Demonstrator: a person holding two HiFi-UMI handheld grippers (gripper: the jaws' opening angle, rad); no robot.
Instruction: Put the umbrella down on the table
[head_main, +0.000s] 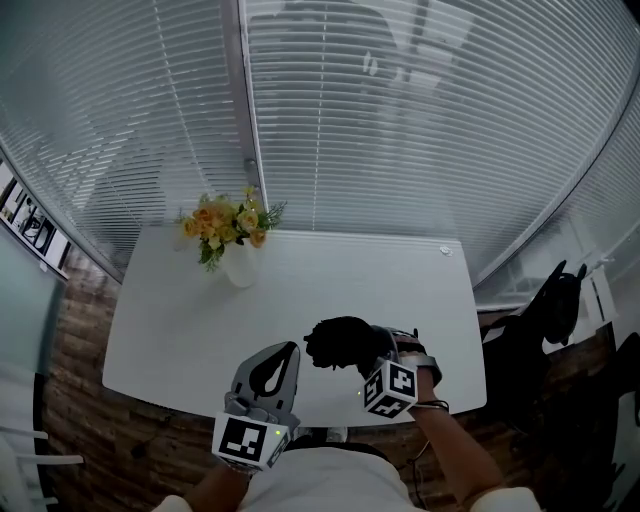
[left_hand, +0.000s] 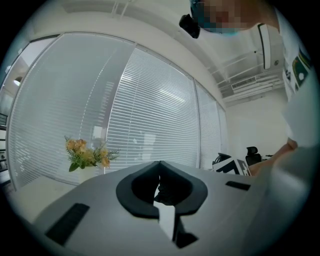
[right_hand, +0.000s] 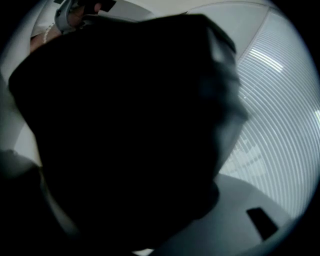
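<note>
A folded black umbrella (head_main: 340, 345) hangs just above the near part of the white table (head_main: 330, 275). My right gripper (head_main: 373, 352) is shut on it from the right, pointing down and to the left. In the right gripper view the umbrella's dark fabric (right_hand: 130, 125) fills almost the whole picture and hides the jaws. My left gripper (head_main: 288, 350) is level at the table's near edge, left of the umbrella. Its grey jaws meet at the tips (left_hand: 159, 162) with nothing between them.
A white vase of yellow and orange flowers (head_main: 232, 245) stands at the table's far left corner. Window blinds (head_main: 400, 120) run behind the table. A black office chair (head_main: 545, 310) is beyond the table's right edge. Wood flooring (head_main: 80, 330) shows at the left.
</note>
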